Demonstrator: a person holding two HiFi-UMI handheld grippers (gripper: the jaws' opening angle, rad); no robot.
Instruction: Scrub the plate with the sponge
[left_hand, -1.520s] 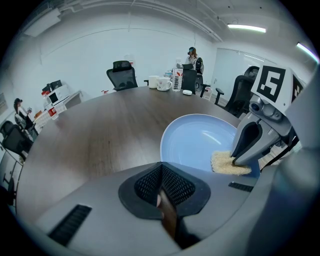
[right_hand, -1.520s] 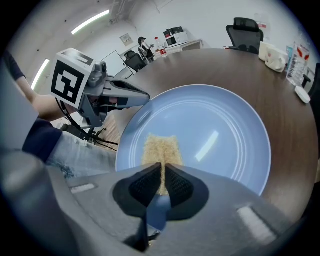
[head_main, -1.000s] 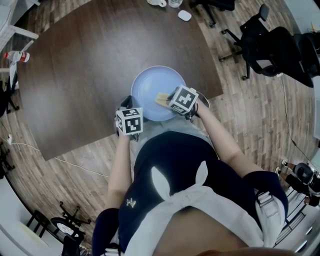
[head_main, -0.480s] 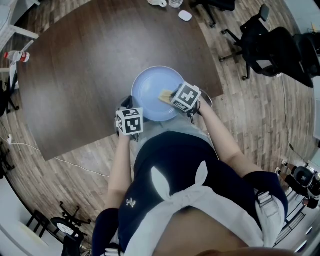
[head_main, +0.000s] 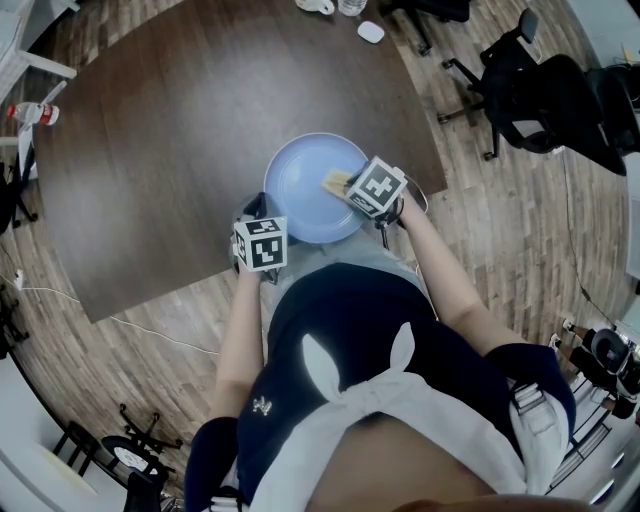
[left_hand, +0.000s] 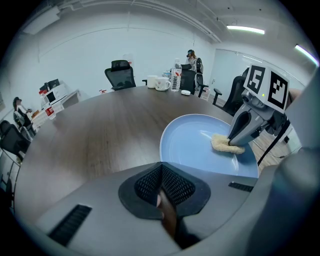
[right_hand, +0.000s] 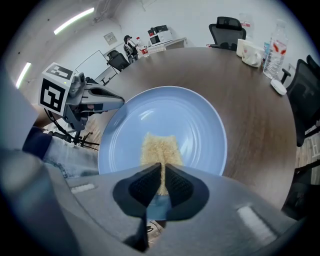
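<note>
**Mid-scrub: sponge down on the plate**

My left gripper (left_hand: 161, 186) has its jaws pressed together on nothing, its tip just beside the plate's near rim. My right gripper (right_hand: 162, 182) is clamped on the pale yellow, coarse rectangular sponge (right_hand: 159, 149). The sponge lies flat on the near part of the round light-blue plate (right_hand: 200, 117), which sits on the dark brown wooden table (right_hand: 240, 90). I judge scrubbing under way. No suds or dirt show, so I cannot tell how much is covered, and the far half looks left to do.
</note>
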